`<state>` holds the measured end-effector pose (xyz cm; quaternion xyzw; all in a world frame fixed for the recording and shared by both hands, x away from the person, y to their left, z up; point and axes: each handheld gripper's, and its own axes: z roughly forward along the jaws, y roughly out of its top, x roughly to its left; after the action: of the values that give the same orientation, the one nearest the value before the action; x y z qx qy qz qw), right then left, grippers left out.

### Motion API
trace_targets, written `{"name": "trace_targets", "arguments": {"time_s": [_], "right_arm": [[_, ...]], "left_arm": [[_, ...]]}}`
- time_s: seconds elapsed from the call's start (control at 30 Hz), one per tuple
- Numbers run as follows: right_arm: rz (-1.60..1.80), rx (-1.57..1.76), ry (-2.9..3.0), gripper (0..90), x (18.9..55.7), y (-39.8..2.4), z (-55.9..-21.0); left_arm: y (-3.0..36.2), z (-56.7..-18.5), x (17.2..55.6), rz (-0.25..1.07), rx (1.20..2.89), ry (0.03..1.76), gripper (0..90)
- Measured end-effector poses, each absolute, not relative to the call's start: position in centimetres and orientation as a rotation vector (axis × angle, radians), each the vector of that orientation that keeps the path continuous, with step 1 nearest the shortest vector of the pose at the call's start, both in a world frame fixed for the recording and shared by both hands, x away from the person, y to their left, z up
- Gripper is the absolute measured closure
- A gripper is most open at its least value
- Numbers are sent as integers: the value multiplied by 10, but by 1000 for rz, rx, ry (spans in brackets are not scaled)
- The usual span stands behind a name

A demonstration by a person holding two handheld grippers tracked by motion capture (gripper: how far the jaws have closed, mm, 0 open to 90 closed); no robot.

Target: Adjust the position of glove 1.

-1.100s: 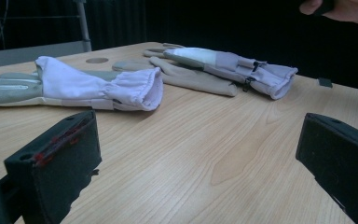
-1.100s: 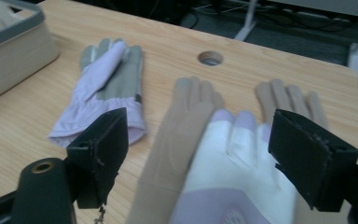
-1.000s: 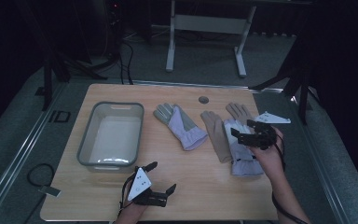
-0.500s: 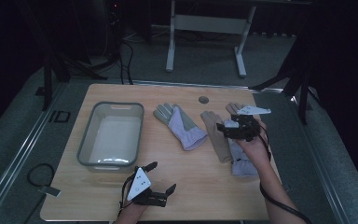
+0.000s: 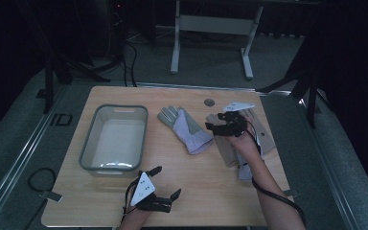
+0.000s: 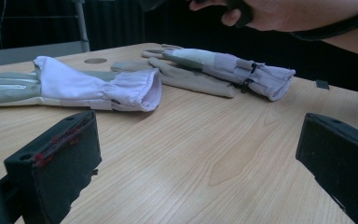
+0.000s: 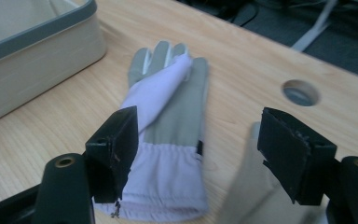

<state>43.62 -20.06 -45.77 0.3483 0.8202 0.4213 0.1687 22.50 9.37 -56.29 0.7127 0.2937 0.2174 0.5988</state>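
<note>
A grey and lavender glove (image 5: 184,129) lies flat at the table's middle, fingers pointing to the far side. My right gripper (image 5: 214,128) hovers just right of it, over a tan glove (image 5: 227,149) and another lavender glove (image 5: 264,138). In the right gripper view the jaws (image 7: 200,140) stand open above the middle glove (image 7: 168,121), near its cuff. They have just been closing, and nothing is pressed between them. My left gripper (image 5: 165,183) rests open at the near edge, with bare table between its jaws (image 6: 196,158).
A grey-rimmed bin (image 5: 115,108) stands at the left with nothing in it. A round hole (image 5: 209,102) sits in the tabletop behind the gloves. The left gripper view has the middle glove (image 6: 98,86) and the right-hand gloves (image 6: 233,70) ahead, under a hand (image 6: 284,14).
My right gripper has moved left, from over the right-hand gloves toward the middle glove. The left gripper has stayed where it was.
</note>
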Motion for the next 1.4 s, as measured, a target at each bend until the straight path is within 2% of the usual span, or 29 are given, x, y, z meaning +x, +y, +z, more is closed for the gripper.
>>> {"name": "trace_targets", "arguments": {"time_s": [0.1,0.27,0.63,1.1,1.2,1.33,1.4], "right_arm": [[1190,992,2342,300,442,-195,-462],[1157,968,2401,390,458,-179,-478],[1119,985,2487,495,484,-151,-502],[956,963,2558,526,498,-131,-536],[946,947,2565,582,497,-130,-540],[953,960,2573,771,497,-130,-541],[934,966,2557,828,494,-127,-541]], "left_arm": [[94,-563,225,504,1654,681,0],[94,-563,225,498,1646,684,0],[95,-563,226,492,1646,687,0],[95,-563,226,485,1646,685,0],[95,-563,226,486,1646,686,0],[95,-563,226,489,1647,682,0],[95,-563,226,489,1647,681,0]]}}
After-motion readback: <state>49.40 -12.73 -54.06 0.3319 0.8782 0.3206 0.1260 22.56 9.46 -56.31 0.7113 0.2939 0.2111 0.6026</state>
